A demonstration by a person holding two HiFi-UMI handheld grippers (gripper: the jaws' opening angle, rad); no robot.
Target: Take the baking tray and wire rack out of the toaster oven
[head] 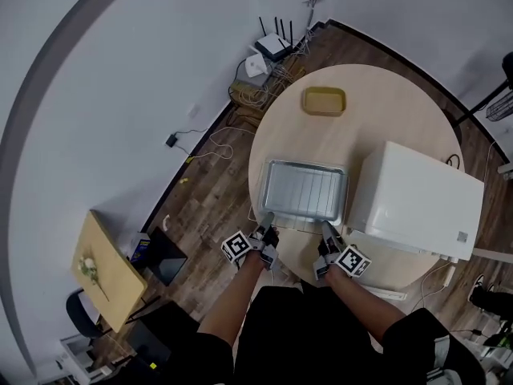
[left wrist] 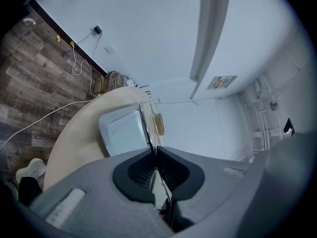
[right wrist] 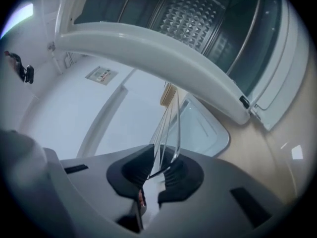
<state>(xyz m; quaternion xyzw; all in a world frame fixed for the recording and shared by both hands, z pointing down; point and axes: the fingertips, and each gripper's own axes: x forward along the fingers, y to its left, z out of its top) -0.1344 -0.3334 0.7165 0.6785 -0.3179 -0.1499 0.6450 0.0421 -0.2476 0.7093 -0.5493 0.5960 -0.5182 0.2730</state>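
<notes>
On the round wooden table [head: 377,119] lies the silver baking tray [head: 274,169], left of the white toaster oven [head: 417,203]. The wire rack [head: 306,192] sits over the tray, and I hold it by its two near corners. My left gripper [head: 267,218] is shut on the rack's thin edge [left wrist: 148,123], with the tray [left wrist: 121,130] just beyond it. My right gripper [head: 327,226] has the rack's wires [right wrist: 171,118] pinched between its pads, above the tray [right wrist: 205,130]. The oven's open door [right wrist: 148,48] arches overhead and the oven's inside [right wrist: 198,14] shows no tray or rack.
A small yellow dish [head: 324,100] rests at the table's far side. A router [head: 272,48] and tangled cables [head: 256,91] lie on the floor by the wall. A low wooden side table [head: 108,267] stands at the left. The person's legs fill the bottom.
</notes>
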